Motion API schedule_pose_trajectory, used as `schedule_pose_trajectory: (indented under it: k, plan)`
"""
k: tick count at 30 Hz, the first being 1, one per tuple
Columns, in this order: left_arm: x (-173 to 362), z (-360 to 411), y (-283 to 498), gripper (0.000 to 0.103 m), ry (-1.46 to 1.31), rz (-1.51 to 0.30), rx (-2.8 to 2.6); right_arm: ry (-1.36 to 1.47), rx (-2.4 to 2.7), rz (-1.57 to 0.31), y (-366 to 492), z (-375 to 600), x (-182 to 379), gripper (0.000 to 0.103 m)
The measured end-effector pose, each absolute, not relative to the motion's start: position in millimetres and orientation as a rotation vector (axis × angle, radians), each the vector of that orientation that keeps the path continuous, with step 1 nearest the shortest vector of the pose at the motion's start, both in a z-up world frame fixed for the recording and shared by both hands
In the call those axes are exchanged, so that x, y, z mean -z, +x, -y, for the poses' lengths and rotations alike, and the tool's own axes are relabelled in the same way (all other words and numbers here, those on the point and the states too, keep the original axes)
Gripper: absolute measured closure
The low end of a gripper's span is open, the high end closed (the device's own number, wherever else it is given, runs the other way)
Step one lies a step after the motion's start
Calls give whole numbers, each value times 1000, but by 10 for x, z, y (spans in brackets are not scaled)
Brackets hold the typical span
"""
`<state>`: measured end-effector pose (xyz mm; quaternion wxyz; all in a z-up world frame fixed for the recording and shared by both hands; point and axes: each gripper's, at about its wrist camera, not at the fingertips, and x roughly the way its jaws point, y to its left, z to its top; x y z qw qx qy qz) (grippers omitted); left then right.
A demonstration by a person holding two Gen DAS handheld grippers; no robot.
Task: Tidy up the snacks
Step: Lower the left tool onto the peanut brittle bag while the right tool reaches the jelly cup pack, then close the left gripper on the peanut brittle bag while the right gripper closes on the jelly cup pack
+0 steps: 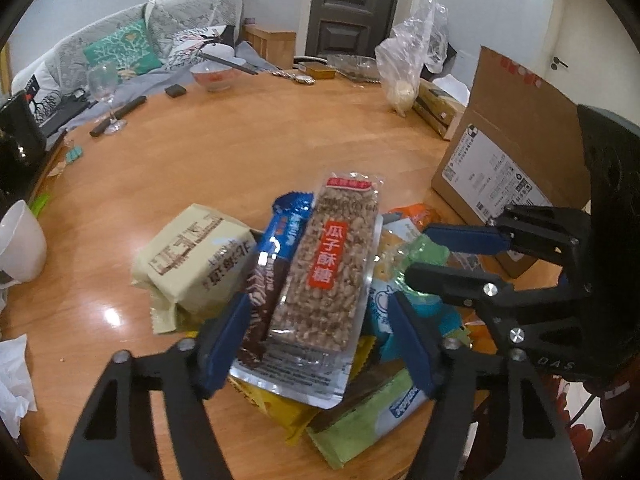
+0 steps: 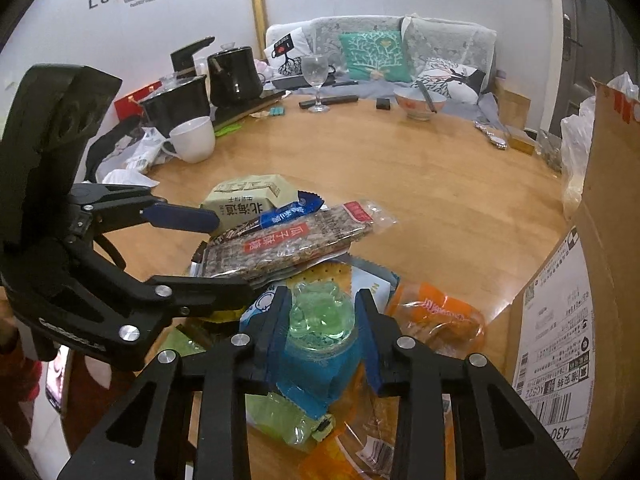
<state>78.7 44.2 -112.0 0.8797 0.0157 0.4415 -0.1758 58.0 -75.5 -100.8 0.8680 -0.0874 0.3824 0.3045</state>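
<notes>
A heap of snack packs lies on the round wooden table (image 1: 240, 152). On top is a clear seed-brittle bar with a red label (image 1: 328, 264), with a blue and brown bar (image 1: 276, 248) beside it. My left gripper (image 1: 318, 308) straddles both bars. Its left pad (image 1: 224, 344) touches the brown wrapper, while a gap shows at the right pad, so it is open. From the right wrist view the left gripper (image 2: 234, 252) has one finger above and one below the stack. My right gripper (image 2: 321, 294) is shut on a green jelly pack (image 2: 320, 316) with a blue wrapper.
A cream pack (image 1: 196, 256) lies left of the heap and an orange pack (image 2: 436, 312) to its right. An open cardboard box (image 1: 500, 160) stands at the right. A white mug (image 2: 192, 140), wine glass (image 2: 316, 76), bowl (image 2: 418, 106), kettles and a plastic bag (image 1: 408, 60) ring the table.
</notes>
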Motion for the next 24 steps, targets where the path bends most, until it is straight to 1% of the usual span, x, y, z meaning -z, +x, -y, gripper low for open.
schedule_pose_trajectory:
  k: [5, 18, 20, 24]
  plan:
    - [1115, -440, 815, 46, 45, -919, 360, -176, -639, -807, 598, 751, 999, 75]
    - [1129, -430, 719, 47, 76, -942, 411, -173, -651, -819, 662, 777, 1005, 74]
    - [1150, -417, 721, 55, 73, -960, 420, -174, -651, -819, 664, 779, 1005, 74]
    - [1178, -466, 779, 57, 34, -978, 418, -170, -653, -821, 662, 776, 1005, 74]
